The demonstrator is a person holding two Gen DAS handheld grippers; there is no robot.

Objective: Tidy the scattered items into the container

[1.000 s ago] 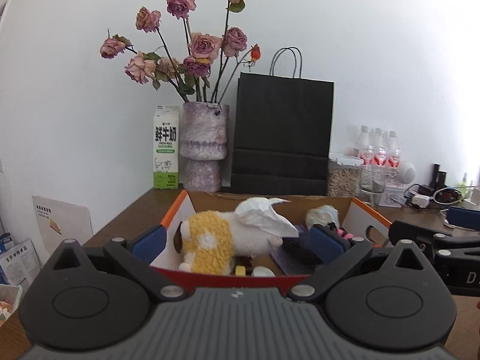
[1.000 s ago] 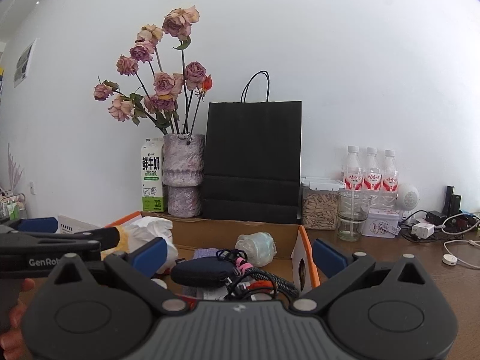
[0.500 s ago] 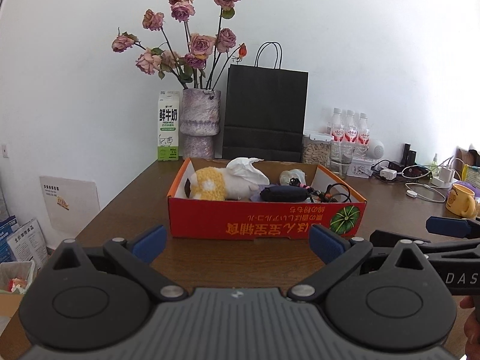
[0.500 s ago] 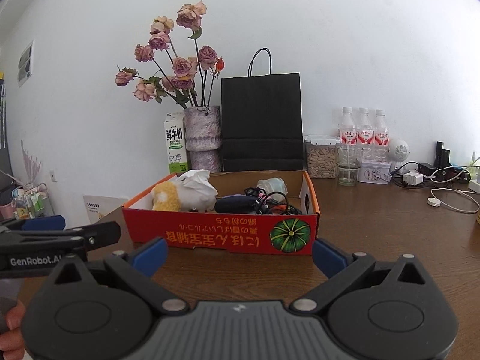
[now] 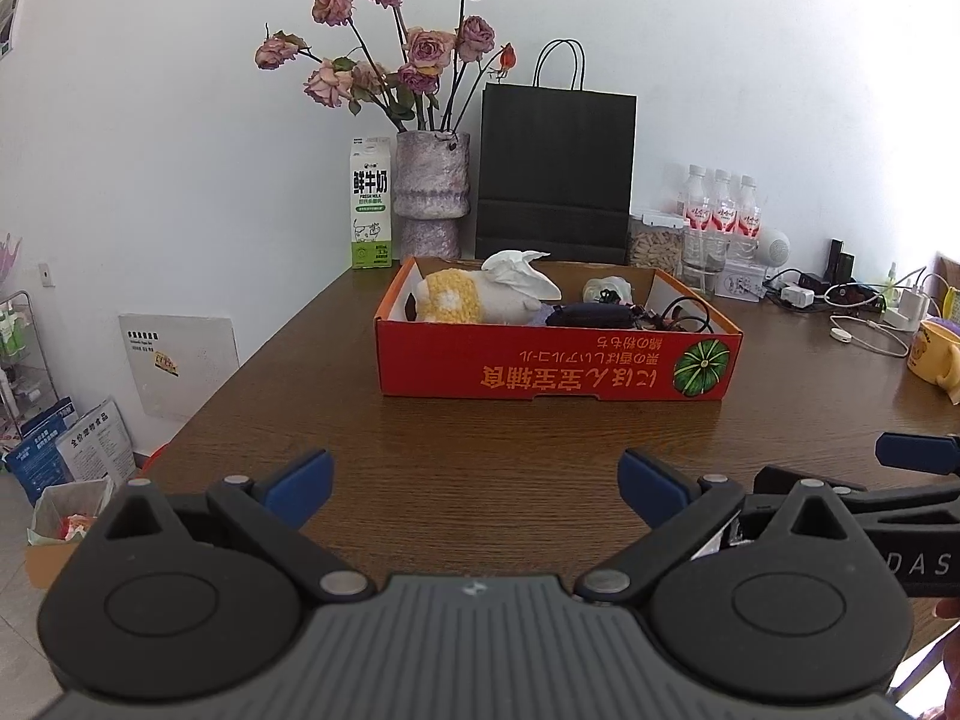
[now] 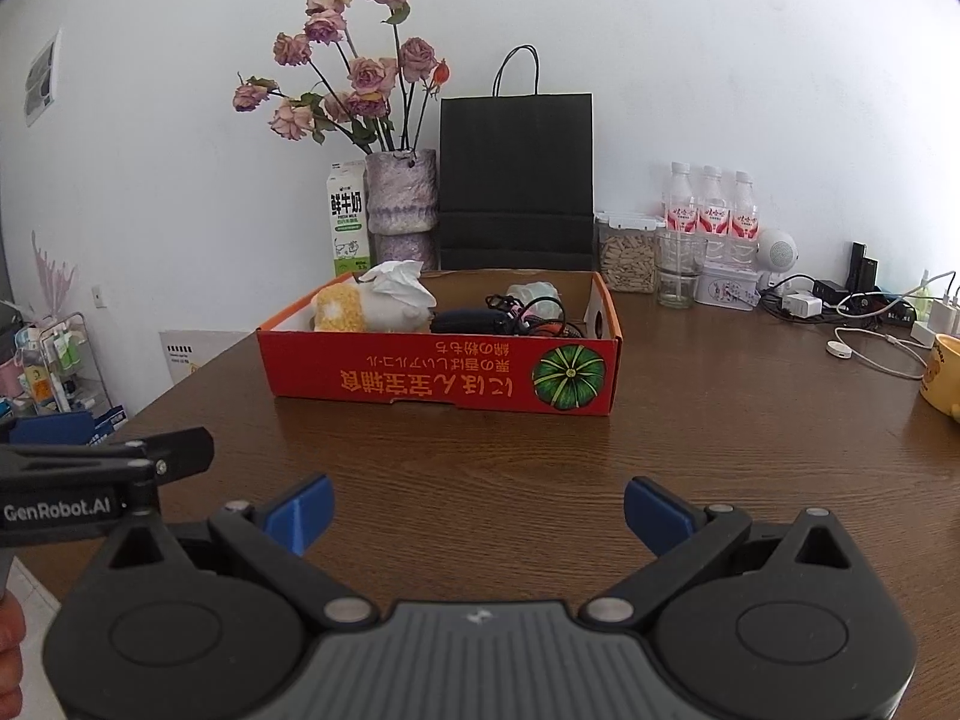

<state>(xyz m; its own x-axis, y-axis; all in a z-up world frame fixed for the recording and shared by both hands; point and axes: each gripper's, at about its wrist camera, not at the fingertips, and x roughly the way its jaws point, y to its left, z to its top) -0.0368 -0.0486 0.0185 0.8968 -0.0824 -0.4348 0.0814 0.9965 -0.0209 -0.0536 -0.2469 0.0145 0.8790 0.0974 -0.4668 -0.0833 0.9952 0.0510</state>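
A red cardboard box (image 5: 552, 363) (image 6: 444, 381) with a pumpkin print stands on the brown table. Inside it lie a yellow-and-white plush toy (image 5: 462, 297) (image 6: 354, 307), a white tissue (image 5: 516, 264) (image 6: 396, 279), a dark pouch (image 5: 591, 315) (image 6: 471, 320), tangled black cables (image 5: 684, 315) (image 6: 534, 309) and a pale crumpled bundle (image 5: 606, 287) (image 6: 534, 293). My left gripper (image 5: 474, 486) hangs open and empty over the table, well back from the box. My right gripper (image 6: 477, 513) is open and empty too, at a similar distance.
Behind the box stand a vase of dried roses (image 5: 429, 192), a milk carton (image 5: 371, 210), a black paper bag (image 5: 555, 174), water bottles (image 5: 720, 210) and a jar. Chargers and cables (image 6: 864, 324) and a yellow mug (image 5: 936, 354) sit at the right. The table's left edge drops to floor clutter.
Both grippers have drawn back and away from the box; a second ago they hung right over it, now bare table lies between. Both stay open and empty.
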